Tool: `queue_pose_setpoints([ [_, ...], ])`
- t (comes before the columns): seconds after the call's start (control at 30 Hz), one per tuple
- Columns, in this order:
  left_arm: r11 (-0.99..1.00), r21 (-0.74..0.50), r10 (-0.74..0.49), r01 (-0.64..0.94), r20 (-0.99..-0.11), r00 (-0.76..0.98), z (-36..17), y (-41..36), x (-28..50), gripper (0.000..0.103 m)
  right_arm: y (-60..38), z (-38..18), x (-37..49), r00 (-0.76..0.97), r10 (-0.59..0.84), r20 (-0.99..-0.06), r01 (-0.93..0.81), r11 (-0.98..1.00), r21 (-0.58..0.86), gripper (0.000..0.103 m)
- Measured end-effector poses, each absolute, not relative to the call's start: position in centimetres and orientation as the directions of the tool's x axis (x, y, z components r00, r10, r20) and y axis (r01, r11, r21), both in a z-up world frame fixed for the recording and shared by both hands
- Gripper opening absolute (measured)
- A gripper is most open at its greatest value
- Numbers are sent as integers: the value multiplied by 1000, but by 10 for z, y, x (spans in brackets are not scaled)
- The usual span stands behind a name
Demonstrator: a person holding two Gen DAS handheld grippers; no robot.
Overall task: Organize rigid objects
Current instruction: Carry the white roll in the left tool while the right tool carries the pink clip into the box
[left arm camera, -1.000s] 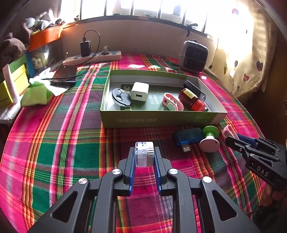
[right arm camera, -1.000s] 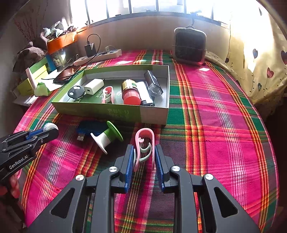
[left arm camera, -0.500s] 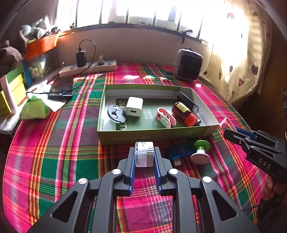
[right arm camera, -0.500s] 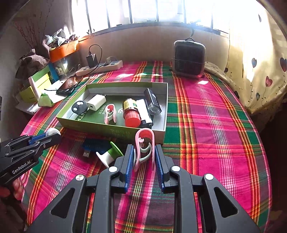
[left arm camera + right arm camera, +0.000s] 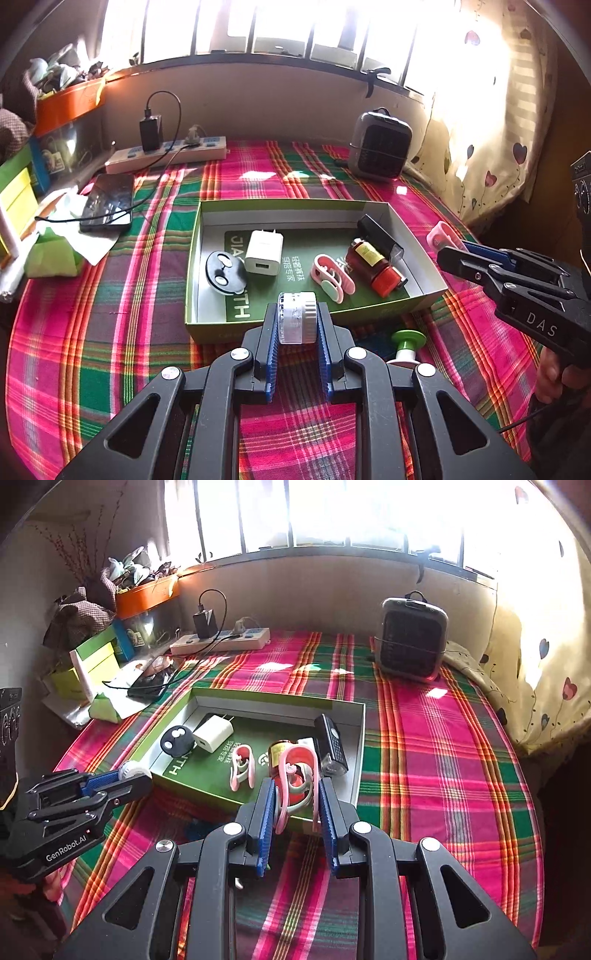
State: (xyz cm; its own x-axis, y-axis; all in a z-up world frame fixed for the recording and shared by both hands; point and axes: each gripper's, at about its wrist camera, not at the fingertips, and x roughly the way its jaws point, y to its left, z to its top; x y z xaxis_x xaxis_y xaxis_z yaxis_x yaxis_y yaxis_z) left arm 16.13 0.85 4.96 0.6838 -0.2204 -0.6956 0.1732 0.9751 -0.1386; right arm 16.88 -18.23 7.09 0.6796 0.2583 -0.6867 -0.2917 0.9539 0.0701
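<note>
The left gripper is pinched on a small white ribbed cylinder, which is held above the near wall of the green box. The right gripper is pinched on a pink clip, held over the near right corner of the same box.

Inside the box a black round fob, a white charger, a second pink clip, a red bottle and a black bike light are seen lying on the floor of the box. In the right wrist view the red bottle is mostly hidden behind the held clip, whereas in the left wrist view it is shown whole, with a yellow label whose print is too small to read.

A green-and-white spool is seen only in the left wrist view, on the plaid cloth just outside the box's near wall. A blue object near that spot is glimpsed in the right wrist view, too hidden to identify.

"DAS" is read on the right gripper's body in the left wrist view; "GenRobot.AI" is read on the left gripper's body in the right wrist view. On the box floor the letters "TH" and "JIA" and a line of Chinese characters are printed. Farther back, a power strip, a phone and a small grey heater are seen.
</note>
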Motion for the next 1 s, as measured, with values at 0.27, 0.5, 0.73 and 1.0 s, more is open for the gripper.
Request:
queue_pose_setpoints([
  [0.27,973,-145,-231,182,-699,677,49,8,179,18,-172,74,193,661,287,-694,-327,942,79,25],
  [0.5,972,-145,-234,187,-705,669,47,7,192,18,-161,75,215,648,296,-702,-350,934,71,25],
  [0.73,972,-148,-233,182,-713,661,43,7,201,18,-156,70,231,634,291,-716,-352,934,68,25],
  [1.0,972,-149,-232,182,-723,651,38,5,211,18,-148,61,249,600,306,-739,-383,921,70,25],
])
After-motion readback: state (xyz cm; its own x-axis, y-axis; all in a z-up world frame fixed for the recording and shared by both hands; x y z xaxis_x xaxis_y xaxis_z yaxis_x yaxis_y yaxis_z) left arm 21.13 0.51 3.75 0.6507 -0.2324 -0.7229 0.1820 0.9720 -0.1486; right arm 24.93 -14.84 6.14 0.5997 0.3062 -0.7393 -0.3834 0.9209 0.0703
